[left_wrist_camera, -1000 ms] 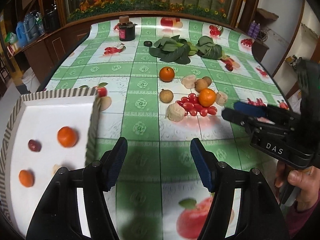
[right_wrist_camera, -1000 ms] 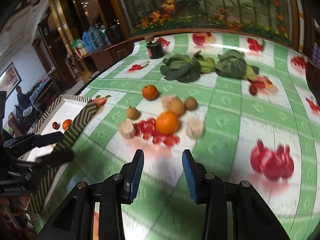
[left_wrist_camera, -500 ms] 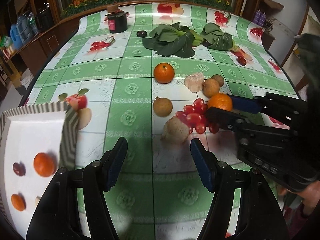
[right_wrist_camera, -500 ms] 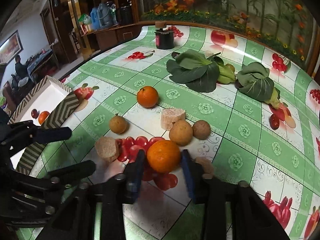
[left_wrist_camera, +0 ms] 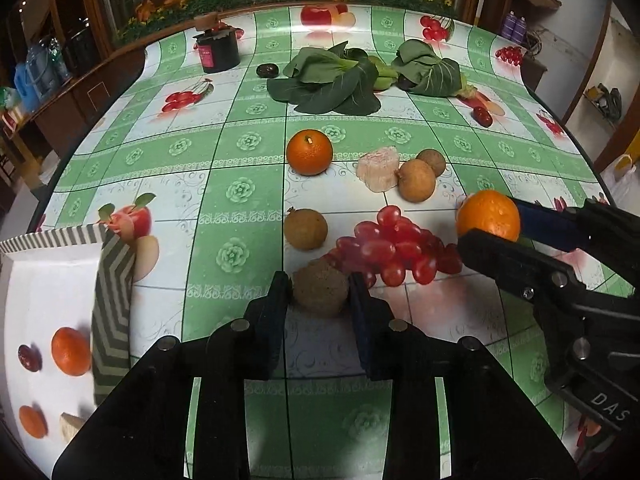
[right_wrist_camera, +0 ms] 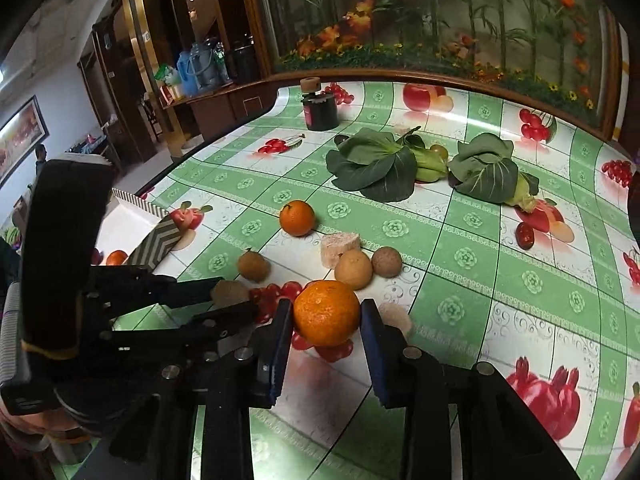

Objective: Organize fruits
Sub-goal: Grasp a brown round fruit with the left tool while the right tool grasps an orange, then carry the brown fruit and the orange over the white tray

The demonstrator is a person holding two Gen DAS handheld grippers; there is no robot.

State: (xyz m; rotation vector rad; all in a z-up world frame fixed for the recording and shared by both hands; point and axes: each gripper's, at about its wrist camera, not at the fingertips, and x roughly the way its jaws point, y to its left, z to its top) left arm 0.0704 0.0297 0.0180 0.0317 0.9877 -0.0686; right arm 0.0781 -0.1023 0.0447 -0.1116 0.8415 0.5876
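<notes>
We are closing the left gripper (left_wrist_camera: 320, 290) on the rough brown round fruit (left_wrist_camera: 319, 287) near the table's near edge; a second ago those jaws were standing wide over bare cloth, and now both pads are pressing on the fruit's flanks, so we are judging the grasp made but the lift not yet begun. We are holding the right gripper (right_wrist_camera: 326, 314) around the large orange (right_wrist_camera: 327, 312), its jaws having narrowed earlier in the second; the pads are sitting against or just off the peel, and we cannot tell whether they are truly squeezing. The orange is resting above the cluster of red grape tomatoes (left_wrist_camera: 394, 246), toward the table's right side. With one fruit at each gripper, we are expecting the next step to be carrying both to the white tray with the striped rim (left_wrist_camera: 114, 300) at the table's near-left corner. Counting what is lying there: the tray is showing two small oranges, one dark red fruit and one pale chunk. On the checked tablecloth (left_wrist_camera: 240, 152) we are counting two oranges, the second orange (left_wrist_camera: 309, 152) nearer the middle, four brown round fruits including the gripped one, one pale pink chunk (left_wrist_camera: 378, 168) in the left view, two heads of bok choy (left_wrist_camera: 332, 80) toward the far edge, and one black jar (left_wrist_camera: 218, 50) at the far-left corner.
</notes>
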